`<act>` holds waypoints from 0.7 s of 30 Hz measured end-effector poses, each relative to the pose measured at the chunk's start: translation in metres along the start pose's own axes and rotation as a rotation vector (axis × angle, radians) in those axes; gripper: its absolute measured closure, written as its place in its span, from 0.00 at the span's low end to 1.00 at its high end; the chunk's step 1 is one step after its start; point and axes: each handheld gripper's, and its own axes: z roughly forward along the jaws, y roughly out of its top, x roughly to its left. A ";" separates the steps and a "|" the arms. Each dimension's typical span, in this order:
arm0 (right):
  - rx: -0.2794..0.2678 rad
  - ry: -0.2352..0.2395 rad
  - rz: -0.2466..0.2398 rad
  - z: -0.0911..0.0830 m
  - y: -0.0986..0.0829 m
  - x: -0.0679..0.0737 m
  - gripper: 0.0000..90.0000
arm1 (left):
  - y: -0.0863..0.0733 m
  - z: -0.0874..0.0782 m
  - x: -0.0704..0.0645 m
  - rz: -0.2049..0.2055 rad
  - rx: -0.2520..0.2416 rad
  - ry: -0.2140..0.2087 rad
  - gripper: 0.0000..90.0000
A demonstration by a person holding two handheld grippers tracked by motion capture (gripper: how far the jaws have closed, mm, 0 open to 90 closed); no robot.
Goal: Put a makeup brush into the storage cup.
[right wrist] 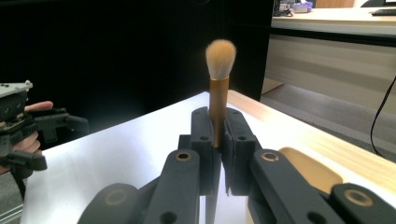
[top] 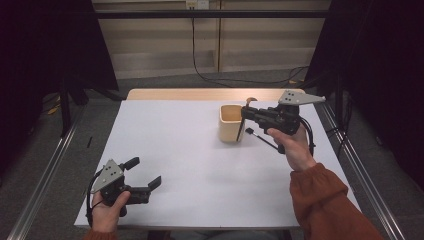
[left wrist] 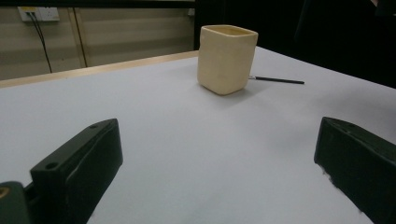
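White tabletop [top: 200,165] carries a cream cup [top: 230,123]. Right gripper [right wrist: 218,140] pinches a makeup brush [right wrist: 219,79] above it, handle end hidden by jaws. Left gripper [top: 142,175] rests spread, near corner.

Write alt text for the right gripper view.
The right gripper, jaws shut, holds a makeup brush upright by its bronze handle, pale bristles on top. Below lies a white table with a wooden edge; the tan cup's rim shows beside the jaws. At far left, a hand holds the left gripper.
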 end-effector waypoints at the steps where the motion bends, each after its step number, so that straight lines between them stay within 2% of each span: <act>1: -0.003 -0.001 0.002 0.000 0.002 -0.001 0.94 | 0.000 0.000 0.000 0.000 0.002 -0.002 0.01; 4: -0.010 -0.015 -0.001 0.002 0.007 -0.004 0.94 | 0.000 -0.001 0.000 -0.004 0.001 -0.017 0.01; 13: -0.023 -0.025 -0.028 0.007 0.028 -0.011 0.94 | 0.000 0.000 -0.001 0.003 0.007 -0.013 0.01; 21: -0.034 -0.048 -0.030 0.015 0.039 -0.018 0.94 | 0.000 0.001 -0.002 0.010 0.014 -0.018 0.01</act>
